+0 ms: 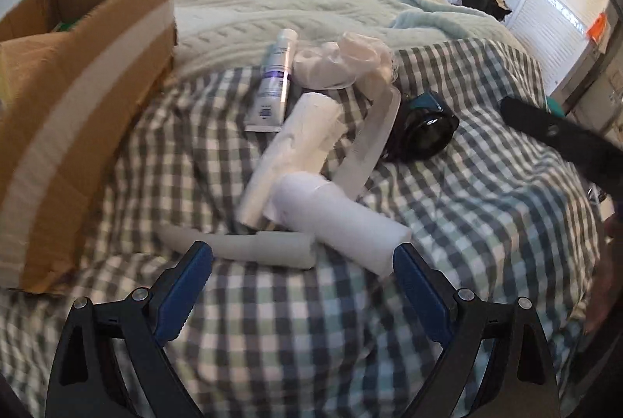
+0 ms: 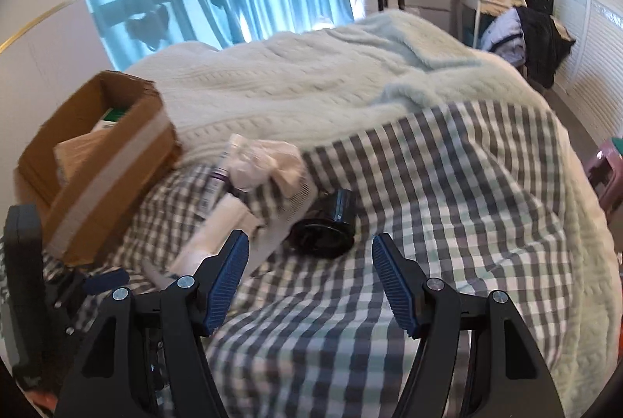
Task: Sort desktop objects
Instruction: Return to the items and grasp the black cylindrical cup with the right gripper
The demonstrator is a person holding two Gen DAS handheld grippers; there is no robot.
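- Sitting at the far left of the bed, an open cardboard box [image 1: 89, 98] with a pale tape band rests on the checked sheet [image 1: 272, 332]; the right wrist view shows a green-and-white packet [image 2: 111, 117] inside it.
- Just right of the box, the task's things lie in a loose heap on the checked sheet: a white tube with a purple band [image 1: 274, 81], a crumpled white plastic bag [image 1: 342, 61] touching its upper end, and a long white roll [image 1: 296, 153] slanting down from them.
- Nearer the camera, a short thick white roll [image 1: 342, 223] overlaps a thinner white roll [image 1: 257, 244] lying flat.
- The left gripper [image 1: 303, 262] hangs over the sheet just short of these rolls, its blue pads spread wide with nothing between them.
- A black jar [image 1: 424, 129] lies on its side at the right of the heap, against a white strip [image 1: 373, 141].
- The right gripper [image 2: 309, 258] points at the black jar from near it, fingers moderately apart and empty.
- A pale green knit blanket [image 2: 311, 83] covers the bed behind.
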